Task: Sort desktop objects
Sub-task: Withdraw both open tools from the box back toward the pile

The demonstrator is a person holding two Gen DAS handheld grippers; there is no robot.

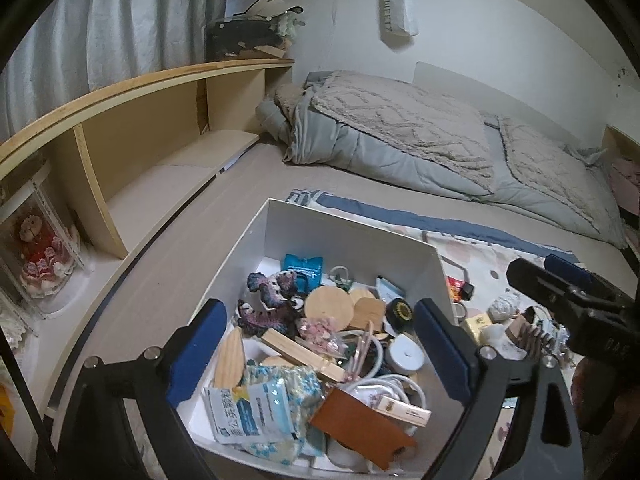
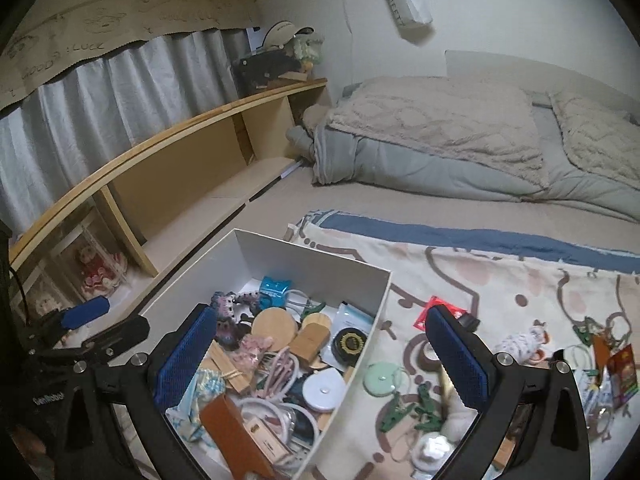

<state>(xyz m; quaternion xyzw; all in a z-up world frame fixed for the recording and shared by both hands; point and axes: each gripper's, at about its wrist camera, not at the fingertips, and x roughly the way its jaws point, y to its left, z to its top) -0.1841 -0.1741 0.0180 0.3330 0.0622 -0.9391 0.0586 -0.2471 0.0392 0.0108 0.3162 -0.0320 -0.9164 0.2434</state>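
Note:
A white box point(image 1: 348, 232) lies on the bed, packed with small items: wooden discs point(image 1: 330, 306), a brown leather sleeve point(image 1: 360, 428), a tissue packet point(image 1: 248, 408), a black round tin point(image 1: 402, 314) and white cable. My left gripper point(image 1: 318, 346) hangs open above the box with nothing between its blue pads. My right gripper point(image 2: 322, 360) is open too and straddles the box's right wall point(image 2: 360, 368), touching nothing. To the right of the box, loose items lie on the patterned cloth point(image 2: 500, 280): a green round case point(image 2: 380, 384), green clips point(image 2: 404, 408), a red packet point(image 2: 440, 312) and a white crocheted piece point(image 2: 524, 344).
A wooden shelf unit point(image 1: 140, 128) runs along the left, with a doll in a clear case point(image 1: 36, 256) in its near bay. A folded grey quilt point(image 1: 400, 132) lies at the far end of the bed. A white pouch point(image 1: 398, 12) hangs on the wall.

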